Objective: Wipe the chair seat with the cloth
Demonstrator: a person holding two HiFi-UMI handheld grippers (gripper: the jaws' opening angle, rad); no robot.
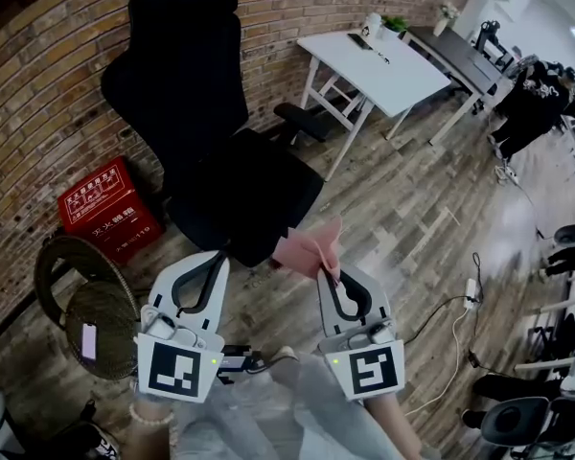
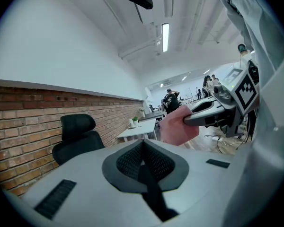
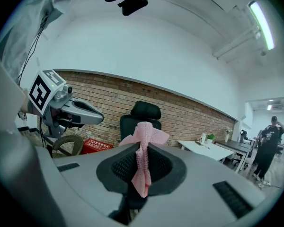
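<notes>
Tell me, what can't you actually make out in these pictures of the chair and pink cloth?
- Chair seat: head view, uniformly black, so dirt doesn't show.
- Chair base: head view, hidden under the seat.
- Red box: head view, print too small to read.
- Items on the white table: head view, too small to identify.

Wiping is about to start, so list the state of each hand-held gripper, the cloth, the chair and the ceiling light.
left hand-held gripper: shut, empty.
right hand-held gripper: shut on cloth.
cloth: bunched, pinched between the jaws, off the floor.
chair: upright, seat bare.
ceiling light: on.
</notes>
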